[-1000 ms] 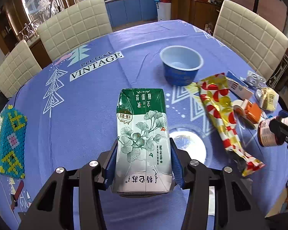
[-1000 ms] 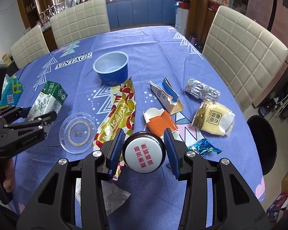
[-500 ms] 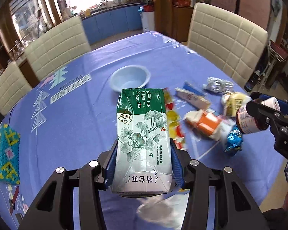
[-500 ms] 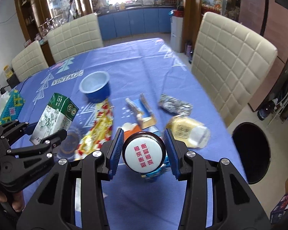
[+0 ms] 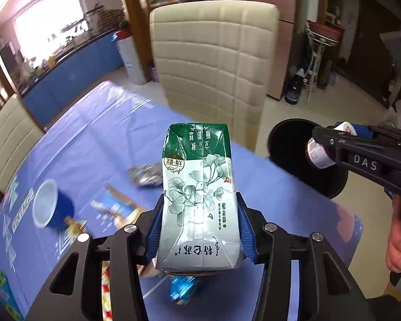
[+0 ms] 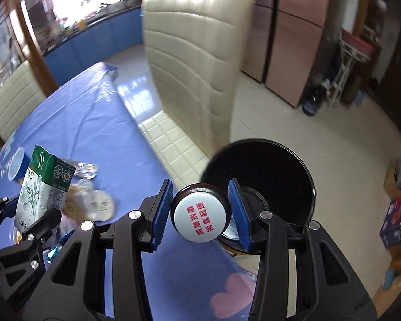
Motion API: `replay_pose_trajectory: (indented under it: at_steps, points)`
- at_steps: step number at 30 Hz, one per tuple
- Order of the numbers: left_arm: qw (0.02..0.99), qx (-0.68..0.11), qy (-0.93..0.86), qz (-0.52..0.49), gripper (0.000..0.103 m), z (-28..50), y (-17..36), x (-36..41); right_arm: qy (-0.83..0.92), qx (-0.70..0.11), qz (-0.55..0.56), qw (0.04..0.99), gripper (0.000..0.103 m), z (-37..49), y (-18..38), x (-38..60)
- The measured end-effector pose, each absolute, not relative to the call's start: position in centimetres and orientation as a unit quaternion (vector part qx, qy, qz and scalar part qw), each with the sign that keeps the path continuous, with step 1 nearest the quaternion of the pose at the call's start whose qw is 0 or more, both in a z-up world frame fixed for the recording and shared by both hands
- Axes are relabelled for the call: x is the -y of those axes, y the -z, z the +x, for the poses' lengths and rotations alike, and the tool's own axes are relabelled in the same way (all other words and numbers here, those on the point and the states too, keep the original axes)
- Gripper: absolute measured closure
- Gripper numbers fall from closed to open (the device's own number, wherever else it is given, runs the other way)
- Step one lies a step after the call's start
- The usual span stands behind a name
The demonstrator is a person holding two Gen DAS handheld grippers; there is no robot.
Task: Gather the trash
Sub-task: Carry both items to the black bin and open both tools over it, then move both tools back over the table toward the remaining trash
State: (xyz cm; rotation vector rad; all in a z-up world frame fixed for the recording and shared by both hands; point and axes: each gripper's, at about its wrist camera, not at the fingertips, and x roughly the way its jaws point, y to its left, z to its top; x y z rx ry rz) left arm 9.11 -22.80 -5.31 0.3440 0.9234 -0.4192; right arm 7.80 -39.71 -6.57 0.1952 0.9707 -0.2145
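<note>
The left gripper [image 5: 200,230] clamps a green-and-white carton [image 5: 199,198] between its blue pads [image 5: 154,234], gripping the lower half so the green end points away from the camera. The carton is held above the blue tablecloth [image 5: 93,144], near the table's corner. Directly below it lies a small blue wrapper [image 5: 183,289]; a red-and-yellow wrapper [image 5: 105,294] shows under the left finger. Farther out on the cloth sit a crumpled foil packet [image 5: 144,175], a torn box [image 5: 115,208] and a blue cup [image 5: 49,206], all blurred. A cream chair [image 5: 214,61] stands behind the table, and a black bin [image 5: 288,144] sits on the floor past the table edge.

The right gripper [image 6: 201,212] is closed on a small bottle [image 6: 200,220], its white cap with red lettering facing the camera and the blue pads [image 6: 161,211] pressing its sides. The bottle hangs just at the table edge, with the bin [image 6: 267,168] open right behind and below it. In the left wrist view the same bottle [image 5: 319,155] sits over the bin's mouth, and a hand [image 5: 399,243] holds the gripper's grip. To the left in the right wrist view the carton [image 6: 44,187] is held over the cloth, with blurred litter beyond it. Boxes [image 6: 395,219] lie on the floor at far right.
</note>
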Motion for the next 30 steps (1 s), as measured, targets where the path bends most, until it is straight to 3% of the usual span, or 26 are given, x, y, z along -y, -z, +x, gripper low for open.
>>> replay_pose_trajectory:
  at_steps: [3,20,22,23,24,30]
  points:
    - [0.857,-0.434,0.215,0.178,0.056,10.0,5.6,25.8,0.114,-0.463,0.11,0.872,0.05,8.2,7.2,42.3]
    - [0.814,-0.426,0.318,0.235,0.055,10.8,8.4,40.2,0.273,-0.435,0.082,0.854,0.048,5.7,9.0,50.7]
    - [0.807,-0.434,0.328,0.229,0.049,10.8,8.6,41.1,0.279,-0.435,0.091,0.851,0.048,5.2,8.9,51.4]
    - [0.807,-0.437,0.328,0.224,0.035,10.8,8.7,41.3,0.28,-0.434,0.097,0.851,0.048,5.0,8.8,51.6]
    - [0.811,-0.434,0.326,0.22,0.026,10.8,8.6,41.3,0.282,-0.433,0.102,0.85,0.048,4.8,8.7,51.8]
    - [0.819,-0.425,0.314,0.221,0.025,10.7,8.3,40.6,0.274,-0.428,0.117,0.853,0.048,4.4,8.3,51.8]
